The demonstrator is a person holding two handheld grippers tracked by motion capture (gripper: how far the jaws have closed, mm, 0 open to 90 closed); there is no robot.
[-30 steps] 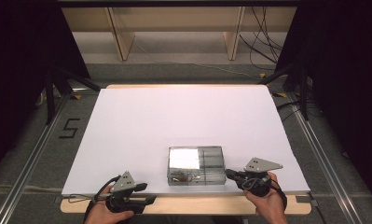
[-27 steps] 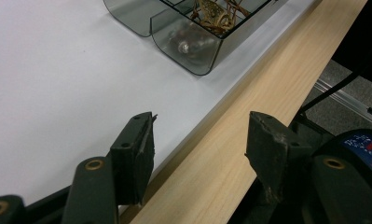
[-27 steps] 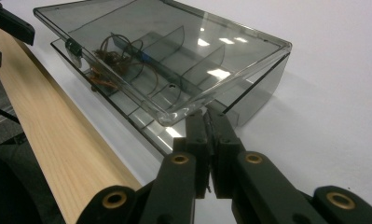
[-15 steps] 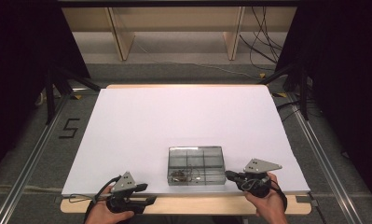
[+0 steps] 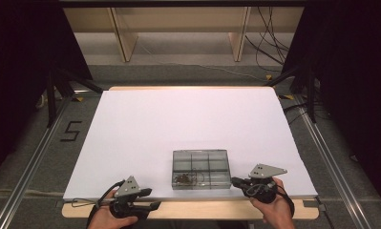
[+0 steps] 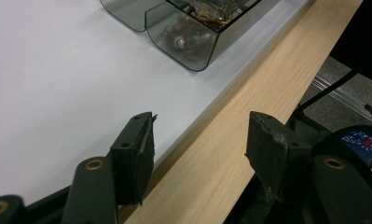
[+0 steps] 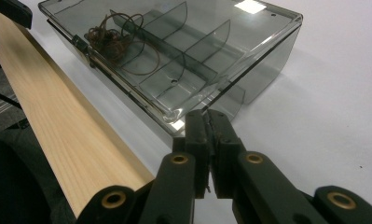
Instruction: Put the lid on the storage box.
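Left gripper (image 5: 152, 206) at the near-left edge of the table (image 5: 188, 119), held in the person's left hand (image 5: 109, 218). Jaws spread wide, nothing between them. The left gripper view puts one jaw over the white sheet and the other over the bare wooden edge strip (image 6: 249, 116), with the gripper (image 6: 200, 144) pointing toward the box corner.

Centre, near the front edge: a smoky clear plastic box (image 5: 201, 168) with dividers, lid closed. From the high view the contents read only as a dark clump in the near-left compartment. The right gripper view shows more: a tangle of brownish wire or cord (image 7: 111, 37), looped, lying in one compartment, the others bare. The left gripper view catches the box (image 6: 193, 32) from its end, with a small shiny round piece low inside the wall.

Right gripper (image 5: 236, 182) just beside the box's right end, in the right hand (image 5: 269, 210). Jaws pressed together, tips (image 7: 207, 116) at the box's near corner; actual contact cannot be told.
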